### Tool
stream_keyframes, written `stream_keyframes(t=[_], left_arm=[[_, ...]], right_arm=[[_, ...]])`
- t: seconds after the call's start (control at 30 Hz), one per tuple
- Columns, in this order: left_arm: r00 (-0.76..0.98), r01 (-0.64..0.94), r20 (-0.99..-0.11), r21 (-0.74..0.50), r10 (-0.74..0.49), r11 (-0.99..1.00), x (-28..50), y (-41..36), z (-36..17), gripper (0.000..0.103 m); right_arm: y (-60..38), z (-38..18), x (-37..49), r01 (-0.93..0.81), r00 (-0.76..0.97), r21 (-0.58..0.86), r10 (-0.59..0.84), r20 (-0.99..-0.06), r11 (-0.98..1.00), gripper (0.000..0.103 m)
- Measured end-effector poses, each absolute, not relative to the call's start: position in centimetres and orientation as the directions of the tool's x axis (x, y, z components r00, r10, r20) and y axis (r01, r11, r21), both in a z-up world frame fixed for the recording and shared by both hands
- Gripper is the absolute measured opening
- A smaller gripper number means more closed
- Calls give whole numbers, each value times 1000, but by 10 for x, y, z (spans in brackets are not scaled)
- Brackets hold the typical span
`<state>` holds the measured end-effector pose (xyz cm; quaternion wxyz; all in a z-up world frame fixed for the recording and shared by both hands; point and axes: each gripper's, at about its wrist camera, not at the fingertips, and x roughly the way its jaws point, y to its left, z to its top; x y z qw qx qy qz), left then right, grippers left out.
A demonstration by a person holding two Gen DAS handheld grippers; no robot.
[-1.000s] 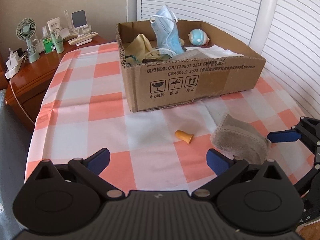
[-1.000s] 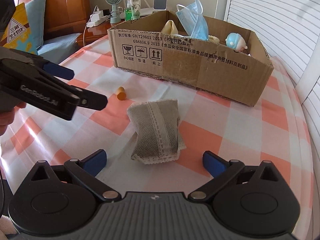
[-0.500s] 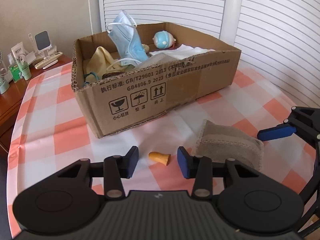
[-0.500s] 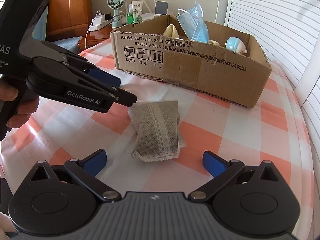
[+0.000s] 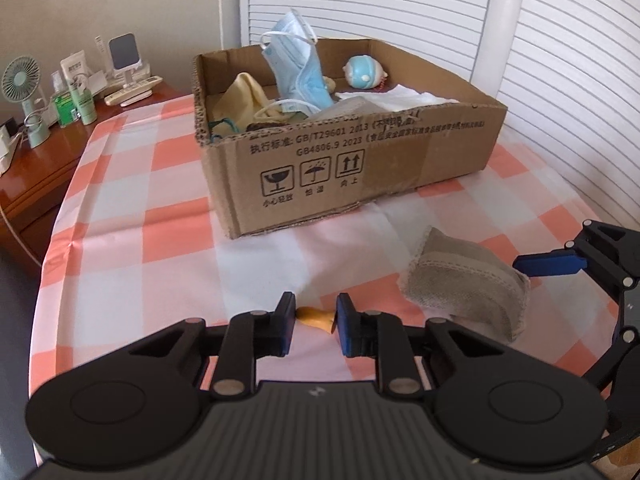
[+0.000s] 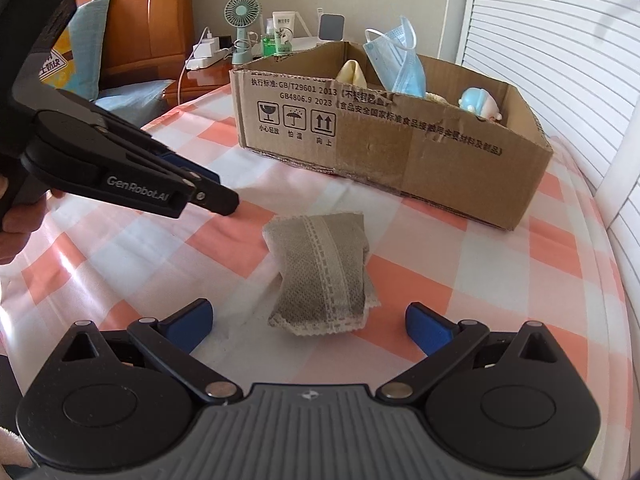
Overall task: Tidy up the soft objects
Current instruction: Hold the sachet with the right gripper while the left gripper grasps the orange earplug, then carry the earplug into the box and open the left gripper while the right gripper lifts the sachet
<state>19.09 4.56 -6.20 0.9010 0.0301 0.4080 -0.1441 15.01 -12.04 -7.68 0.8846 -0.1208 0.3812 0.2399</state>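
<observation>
A small orange earplug (image 5: 315, 317) lies on the checked tablecloth between the pads of my left gripper (image 5: 316, 316). Its jaws are closing and both pads touch the plug's ends. From the right wrist view, the left gripper (image 6: 224, 200) reaches in from the left, and the plug is hidden behind it. A grey lace-trimmed fabric pouch (image 6: 320, 276) lies just ahead of my right gripper (image 6: 308, 320), which is open, its pads apart from the pouch. The open cardboard box (image 5: 360, 168) holds a blue face mask (image 5: 300, 68), yellow cloth, white cloth and a round blue toy.
The cloth-covered table (image 5: 132, 220) drops off at its left edge. Beyond that edge a wooden nightstand (image 5: 44, 168) carries a small fan, bottles and a remote. White shutters stand behind the box. A person's hand (image 6: 16, 220) holds the left gripper.
The left gripper's jaws went from wide open to nearly closed around the orange earplug, which now sits between the pads. The right gripper and the pouch kept still.
</observation>
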Motion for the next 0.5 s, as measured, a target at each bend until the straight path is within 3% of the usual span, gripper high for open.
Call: stream_keyframes(t=[0.2,0.27,0.43,0.5], left_arm=[[624,239,-749,-88,-222,967,186,59,-62,20],[625,238,-749,-84,-219,968,185,59,-61,20],[628,246,-745,-84,-225,966,184,58,-59,20],[627,253,-745,-81,-227,964,184,56,-59,20]], right_arm=[[-110,-78,161,-565,590,-34,375,-715,824,100],[-109,-75,164,-573,594,-33,387,-705,819,83],[-109,-70,164,-542,620,-51,358,-698,839,52],[-110,-69,163,-533,625,-52,351,-697,845,48]])
